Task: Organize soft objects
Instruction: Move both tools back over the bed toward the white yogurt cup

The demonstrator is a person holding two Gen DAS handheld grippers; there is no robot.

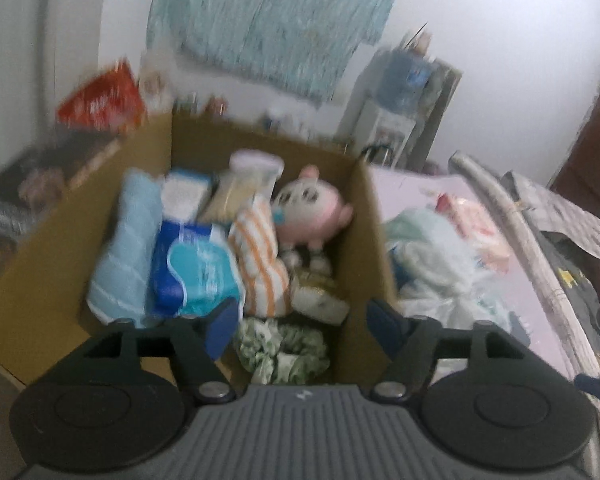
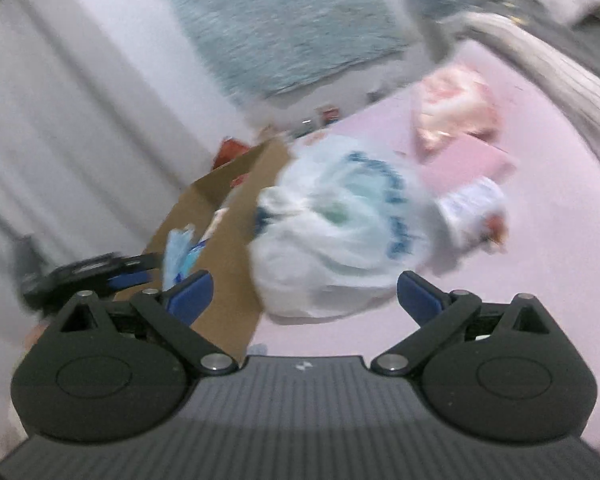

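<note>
the pink bed [image 2: 520,280] carries an open cardboard box [image 1: 360,216] at its left side. to the right of the box, touching its wall, lies a white plastic bag [image 2: 340,232], with a pink packet [image 2: 456,112] farther off. inside the box sit a light blue towel [image 1: 128,240], a blue tissue pack [image 1: 192,268], an orange striped cloth [image 1: 260,264], a pink plush toy [image 1: 312,208] and, nearest, a green patterned cloth [image 1: 284,352]. the left claw [image 1: 300,320] hovers over that cloth, jaws apart and empty. the right claw [image 2: 304,292] faces the bag, jaws wide apart, empty.
</note>
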